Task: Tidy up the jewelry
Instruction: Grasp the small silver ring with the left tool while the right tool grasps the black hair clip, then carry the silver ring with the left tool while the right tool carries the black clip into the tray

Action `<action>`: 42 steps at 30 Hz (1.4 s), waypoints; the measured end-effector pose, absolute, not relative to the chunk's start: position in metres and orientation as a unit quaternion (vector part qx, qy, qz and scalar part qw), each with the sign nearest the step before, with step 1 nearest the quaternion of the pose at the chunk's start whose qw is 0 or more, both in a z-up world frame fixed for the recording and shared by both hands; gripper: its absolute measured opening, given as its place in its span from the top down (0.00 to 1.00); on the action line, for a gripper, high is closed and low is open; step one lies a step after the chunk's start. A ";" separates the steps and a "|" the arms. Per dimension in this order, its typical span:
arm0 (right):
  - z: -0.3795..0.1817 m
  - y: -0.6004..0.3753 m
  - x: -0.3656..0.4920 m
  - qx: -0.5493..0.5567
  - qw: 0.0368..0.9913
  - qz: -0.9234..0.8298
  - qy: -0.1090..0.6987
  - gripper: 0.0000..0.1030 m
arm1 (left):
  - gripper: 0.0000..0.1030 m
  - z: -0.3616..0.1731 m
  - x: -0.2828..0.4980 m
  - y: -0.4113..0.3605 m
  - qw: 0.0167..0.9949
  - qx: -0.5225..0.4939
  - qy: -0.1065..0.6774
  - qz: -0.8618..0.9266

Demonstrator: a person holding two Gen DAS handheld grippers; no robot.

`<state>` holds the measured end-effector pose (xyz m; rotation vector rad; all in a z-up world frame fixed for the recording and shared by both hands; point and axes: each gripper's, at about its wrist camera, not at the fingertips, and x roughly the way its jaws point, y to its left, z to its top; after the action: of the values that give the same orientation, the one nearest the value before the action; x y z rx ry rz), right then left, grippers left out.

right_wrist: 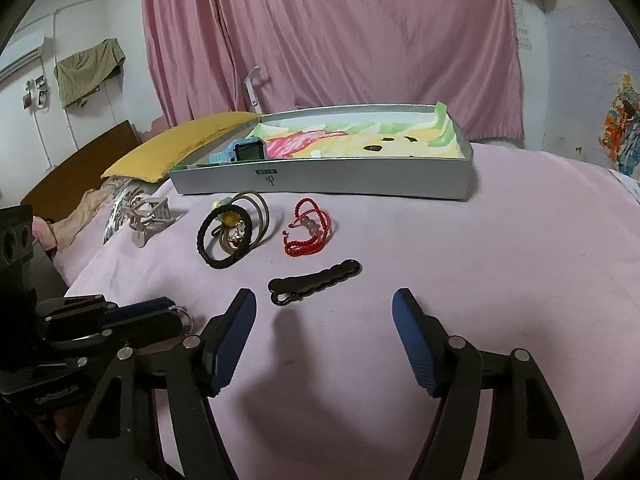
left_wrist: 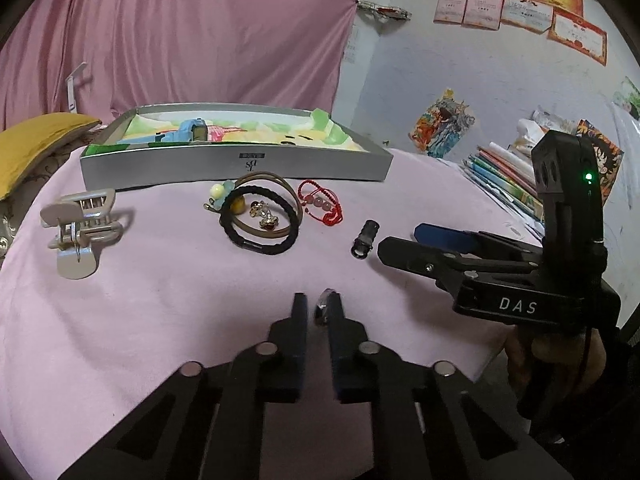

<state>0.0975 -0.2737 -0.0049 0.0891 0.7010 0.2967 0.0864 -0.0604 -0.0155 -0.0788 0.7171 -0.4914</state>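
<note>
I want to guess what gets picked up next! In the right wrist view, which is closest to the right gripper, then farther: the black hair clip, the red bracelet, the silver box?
From the right gripper:
1. Black hair clip, just ahead of the fingertips.
2. Red bracelet, behind the clip, mid-table.
3. Silver box, along the back.

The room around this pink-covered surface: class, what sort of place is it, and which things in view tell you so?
Most likely a bedroom at home. A yellow pillow lies beside the pink sheet, a pink curtain hangs behind, certificates are stuck to the wall, and clothing hangs near an air conditioner.
</note>
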 end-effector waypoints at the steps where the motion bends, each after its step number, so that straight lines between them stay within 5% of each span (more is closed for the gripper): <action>1: -0.005 -0.272 0.098 0.044 0.927 0.145 0.343 0.36 | 0.92 -0.016 0.088 -0.059 0.906 -0.041 0.348 -0.238; 6: -0.006 -0.266 0.103 0.046 0.924 0.148 0.350 0.44 | 0.93 -0.014 0.093 -0.053 0.907 -0.055 0.350 -0.229; 18: -0.004 -0.246 0.121 0.024 0.918 0.119 0.377 0.47 | 0.94 -0.014 0.105 -0.049 0.901 -0.081 0.358 -0.231; 24: -0.003 -0.240 0.122 0.001 0.920 0.107 0.378 0.57 | 0.94 -0.015 0.107 -0.047 0.900 -0.087 0.360 -0.231; 32: -0.003 -0.250 0.117 0.007 0.922 0.106 0.371 0.84 | 0.94 -0.015 0.108 -0.048 0.899 -0.089 0.361 -0.231; 42: -0.003 -0.263 0.107 0.042 0.928 0.133 0.345 0.86 | 0.94 -0.002 0.101 -0.051 0.915 -0.087 0.323 -0.226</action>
<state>0.1073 -0.2626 -0.0029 0.0851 0.7064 0.2722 0.1014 -0.0515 -0.0022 -0.1793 0.6652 -0.4645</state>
